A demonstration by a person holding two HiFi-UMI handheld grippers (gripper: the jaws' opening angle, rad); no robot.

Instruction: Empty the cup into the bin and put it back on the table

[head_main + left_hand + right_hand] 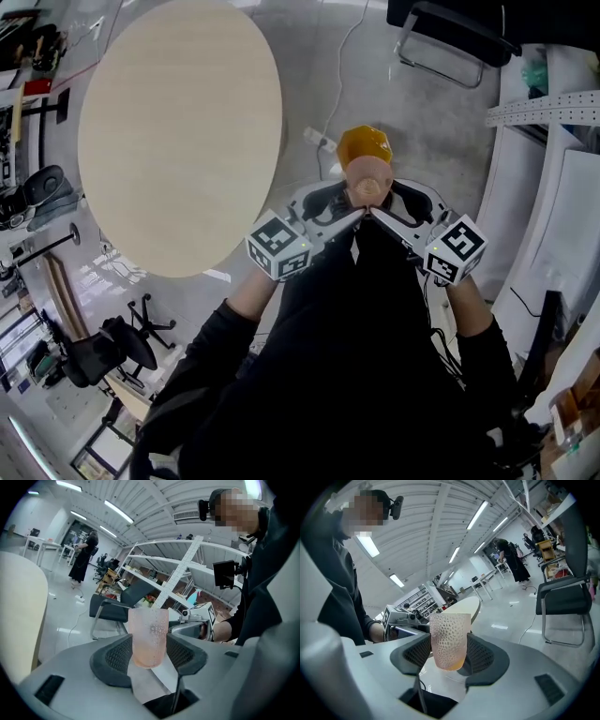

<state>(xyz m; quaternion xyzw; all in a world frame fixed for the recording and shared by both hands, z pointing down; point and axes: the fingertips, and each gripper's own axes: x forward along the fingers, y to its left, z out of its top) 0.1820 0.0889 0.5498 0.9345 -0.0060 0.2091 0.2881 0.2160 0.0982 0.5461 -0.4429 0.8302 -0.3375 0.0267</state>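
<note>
A pale pink, dimpled translucent cup (367, 186) is held upright in front of my body, between both grippers. My left gripper (349, 202) closes on it from the left and my right gripper (386, 202) from the right. In the left gripper view the cup (149, 637) stands between the dark ribbed pads (117, 656), touching both. The right gripper view shows the same cup (449, 639) pinched between its pads (480, 656). An orange rounded bin (364, 146) sits on the floor just beyond the cup. The round beige table (178, 131) lies to the left.
A black chair with a metal frame (450, 37) stands at the back right. White shelving (553, 103) runs along the right side. An office chair base (112, 347) is at the lower left. A cable (342, 56) trails over the grey floor.
</note>
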